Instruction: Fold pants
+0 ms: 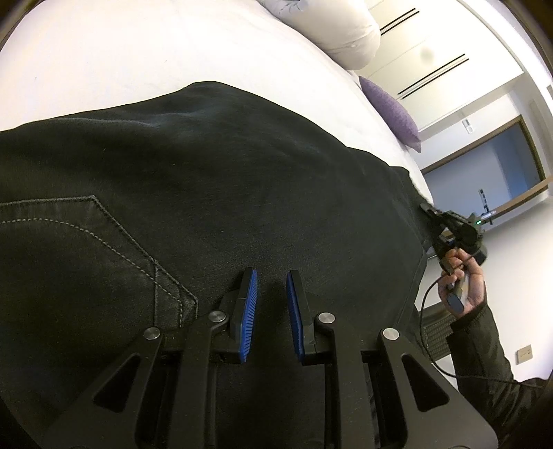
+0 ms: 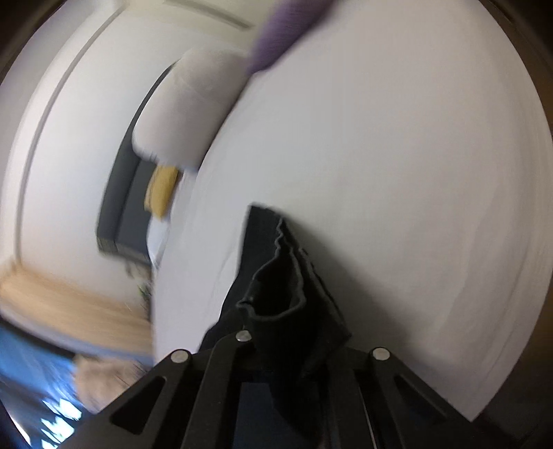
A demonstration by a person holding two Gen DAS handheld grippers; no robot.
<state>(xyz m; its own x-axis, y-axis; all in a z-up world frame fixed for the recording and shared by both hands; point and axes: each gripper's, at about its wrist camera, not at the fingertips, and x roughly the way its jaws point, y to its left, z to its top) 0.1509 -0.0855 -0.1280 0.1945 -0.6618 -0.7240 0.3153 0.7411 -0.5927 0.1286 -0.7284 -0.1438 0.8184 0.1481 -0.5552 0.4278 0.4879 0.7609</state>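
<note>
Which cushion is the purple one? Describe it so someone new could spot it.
Start at the white bed with the black pants spread across it. Follow the bed's far edge toward the wall to the big white pillow. The purple cushion lies just beyond it along that edge, smaller and pointed at its corner, the only coloured piece among white bedding.

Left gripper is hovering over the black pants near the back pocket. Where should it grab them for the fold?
Probably the waist end nearest the left gripper, approached low from the near bed edge. The pants lie flat on the bed, so only an edge gives the fingers purchase, and the right gripper is already shut on the far end.
</note>
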